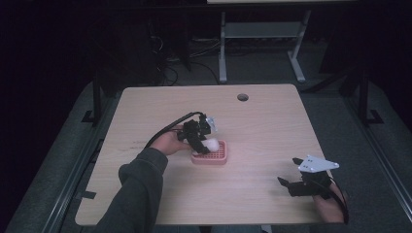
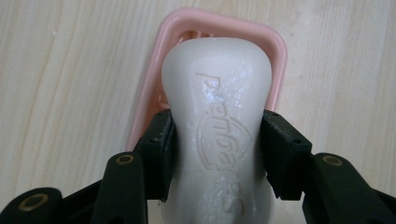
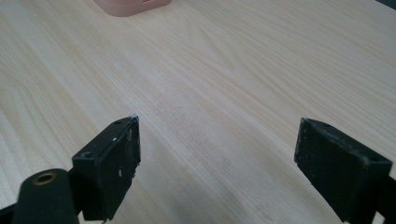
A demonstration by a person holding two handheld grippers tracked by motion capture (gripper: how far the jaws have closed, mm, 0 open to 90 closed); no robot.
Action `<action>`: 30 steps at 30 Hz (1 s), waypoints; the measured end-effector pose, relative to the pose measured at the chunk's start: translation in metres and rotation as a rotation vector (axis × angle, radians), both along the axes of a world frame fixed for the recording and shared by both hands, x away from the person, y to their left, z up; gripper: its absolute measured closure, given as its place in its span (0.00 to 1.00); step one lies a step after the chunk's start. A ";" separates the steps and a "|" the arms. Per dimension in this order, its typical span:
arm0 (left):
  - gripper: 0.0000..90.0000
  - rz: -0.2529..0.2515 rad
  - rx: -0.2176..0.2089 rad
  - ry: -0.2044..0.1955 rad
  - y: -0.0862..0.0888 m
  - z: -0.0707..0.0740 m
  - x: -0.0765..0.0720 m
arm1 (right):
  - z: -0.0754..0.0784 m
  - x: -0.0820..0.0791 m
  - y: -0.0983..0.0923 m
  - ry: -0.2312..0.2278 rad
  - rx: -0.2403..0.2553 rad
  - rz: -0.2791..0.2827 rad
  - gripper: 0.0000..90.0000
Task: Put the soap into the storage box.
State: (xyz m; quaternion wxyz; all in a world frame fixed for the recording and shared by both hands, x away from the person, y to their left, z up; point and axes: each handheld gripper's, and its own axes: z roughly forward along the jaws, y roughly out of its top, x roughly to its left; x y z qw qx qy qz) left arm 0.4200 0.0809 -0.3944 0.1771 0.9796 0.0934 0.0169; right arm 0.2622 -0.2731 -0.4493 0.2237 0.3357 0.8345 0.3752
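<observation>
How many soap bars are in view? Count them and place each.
1. The soap is clamped between the left gripper's fingers, over the pink dish near the table's middle. None shows elsewhere; the soap hides part of the dish.

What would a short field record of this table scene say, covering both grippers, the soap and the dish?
held item: white soap bar
left gripper: shut on the soap bar, above the dish
soap dish: pink, slotted, on the table
right gripper: open, nothing between its jaws, near the table's right front edge
table: light wood, round hole near far edge
</observation>
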 end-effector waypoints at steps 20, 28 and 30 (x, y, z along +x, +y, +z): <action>0.55 -0.003 0.046 0.023 -0.013 -0.020 0.013 | 0.000 0.000 0.001 0.005 0.004 0.004 0.15; 0.55 -0.006 0.054 0.029 -0.015 -0.024 0.013 | 0.000 0.001 0.001 0.004 0.005 0.005 0.15; 0.55 -0.005 0.052 0.030 -0.015 -0.024 0.013 | 0.000 0.001 0.001 0.005 0.007 0.003 0.15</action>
